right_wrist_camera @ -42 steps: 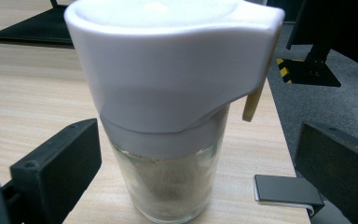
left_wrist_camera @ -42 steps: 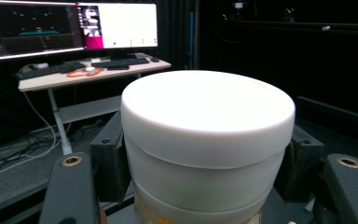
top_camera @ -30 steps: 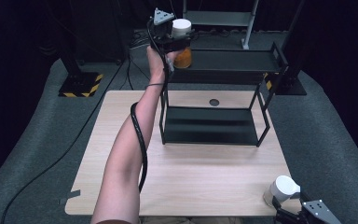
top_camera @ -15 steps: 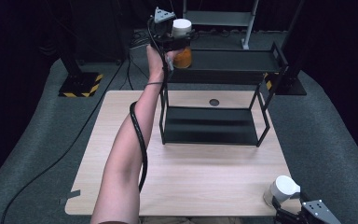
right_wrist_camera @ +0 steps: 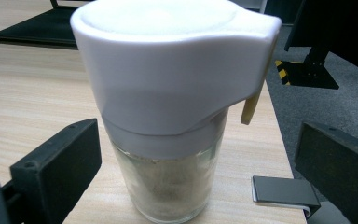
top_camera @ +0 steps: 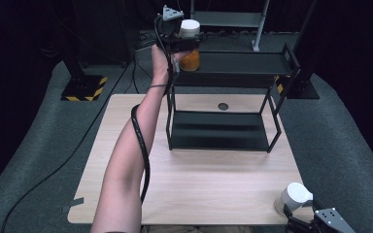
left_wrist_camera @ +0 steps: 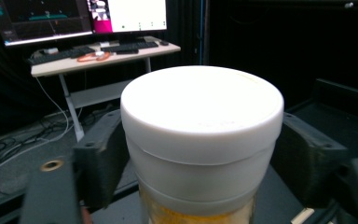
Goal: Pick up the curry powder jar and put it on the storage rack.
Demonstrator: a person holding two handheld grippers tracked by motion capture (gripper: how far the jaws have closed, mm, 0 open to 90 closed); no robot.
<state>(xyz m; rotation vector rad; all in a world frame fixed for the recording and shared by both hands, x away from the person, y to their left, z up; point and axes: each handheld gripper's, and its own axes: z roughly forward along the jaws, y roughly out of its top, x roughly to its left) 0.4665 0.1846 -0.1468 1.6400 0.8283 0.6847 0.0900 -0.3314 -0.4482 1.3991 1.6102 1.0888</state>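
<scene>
A jar of orange powder with a white lid stands on the left end of the black rack's top shelf. My left gripper reaches it from the left. Its jaws have just been opening, and they flank the lid with the jar still between them. At the table's front right corner stands a glass shaker of pale powder with a white cap. My right gripper is open around it, with wide gaps on both sides.
The rack's lower shelf sits on the wooden table, near a small dark hole. A stand base with yellow-black stripes is on the carpet at the left. A desk with monitors lies beyond the rack.
</scene>
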